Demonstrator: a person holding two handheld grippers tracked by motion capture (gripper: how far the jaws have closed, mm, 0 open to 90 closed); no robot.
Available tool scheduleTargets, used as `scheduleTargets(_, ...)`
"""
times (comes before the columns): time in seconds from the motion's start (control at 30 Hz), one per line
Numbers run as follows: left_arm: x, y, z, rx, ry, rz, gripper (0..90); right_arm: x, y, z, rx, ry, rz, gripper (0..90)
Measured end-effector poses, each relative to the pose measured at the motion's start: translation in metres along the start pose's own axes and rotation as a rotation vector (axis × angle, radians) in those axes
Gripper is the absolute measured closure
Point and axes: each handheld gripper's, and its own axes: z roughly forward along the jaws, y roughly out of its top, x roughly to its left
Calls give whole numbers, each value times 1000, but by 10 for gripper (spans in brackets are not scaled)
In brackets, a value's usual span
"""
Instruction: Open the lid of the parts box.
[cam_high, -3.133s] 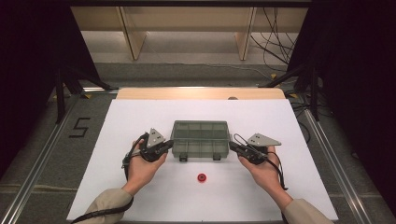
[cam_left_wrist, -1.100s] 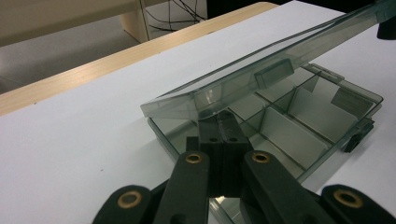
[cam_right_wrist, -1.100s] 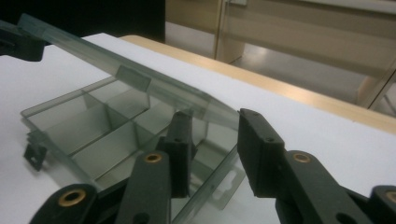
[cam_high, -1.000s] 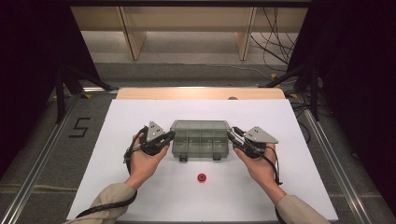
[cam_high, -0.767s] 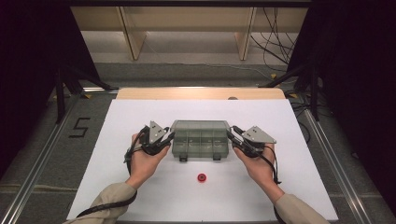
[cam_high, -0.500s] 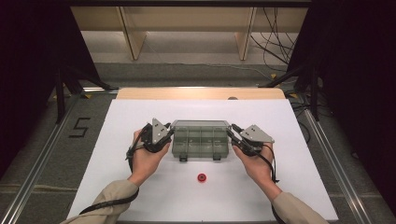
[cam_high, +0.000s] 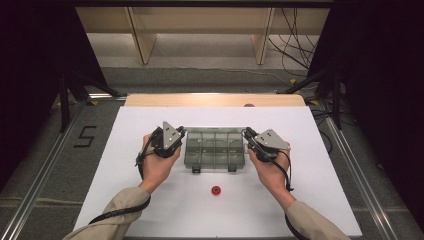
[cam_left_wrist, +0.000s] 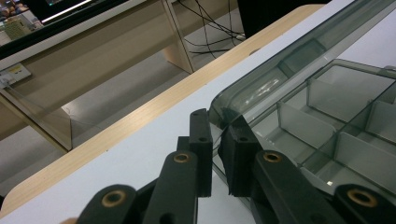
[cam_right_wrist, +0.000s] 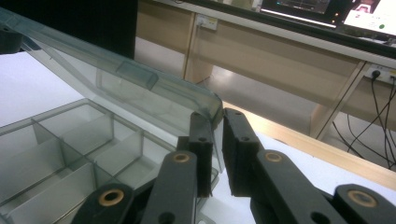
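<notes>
Smoky plastic lid (cam_high: 214, 134) (half raised) has each end corner pinched between a gripper's just-closed jaws.

Pale wooden shelving (cam_high: 200, 30) beyond the table, grey floor (cam_high: 45, 150), trailing black cables (cam_high: 295, 35), dark surroundings.

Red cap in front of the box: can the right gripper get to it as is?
Probably not yet: the right gripper is shut on the lid; the white table between it and the red cap is bare.
</notes>
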Motion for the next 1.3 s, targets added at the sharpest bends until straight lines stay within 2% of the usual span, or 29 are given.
scheduleTargets(0.07, 1, 1, 1, -3, 1, -4, 833, 0, 1, 1, 1, -5, -2, 834)
scheduleTargets(0.1, 2, 1, 1, -4, -1, -8, 834, 1, 2, 0, 10, 5, 15, 834)
scheduleTargets(0.13, 2, 2, 2, -4, -2, -15, 835, 0, 2, 1, 6, -2, 0, 836)
scheduleTargets(0.2, 3, 2, 3, -4, -4, -21, 836, 0, 3, 1, 4, -5, 6, 837)
scheduleTargets(0.23, 4, 3, 3, -3, -4, -11, 837, 0, 4, 1, 3, -5, 8, 838)
scheduleTargets(0.27, 4, 3, 3, -3, -4, -25, 837, -1, 4, 2, 3, -6, 7, 839)
scheduleTargets(0.67, 11, 6, 7, -9, -20, -52, 841, -2, 9, 6, -5, -17, 22, 843)
scheduleTargets(0.73, 11, 6, 7, -10, -21, -53, 841, -1, 9, 6, 3, -11, 37, 843)
scheduleTargets(0.8, 12, 7, 8, -11, -21, -55, 841, -3, 10, 6, -1, -14, 25, 844)
scheduleTargets(1.0, 15, 8, 10, -13, -29, -62, 842, -4, 11, 9, -10, -24, 26, 845)
scheduleTargets(1.07, 16, 9, 10, -12, -31, -64, 842, -3, 11, 8, 5, -14, 42, 845)
scheduleTargets(1.1, 16, 9, 11, -14, -32, -69, 842, -4, 12, 9, -5, -20, 27, 845)
scheduleTargets(1.3, 18, 10, 13, -15, -33, -77, 843, -5, 13, 10, -2, -22, 34, 845)
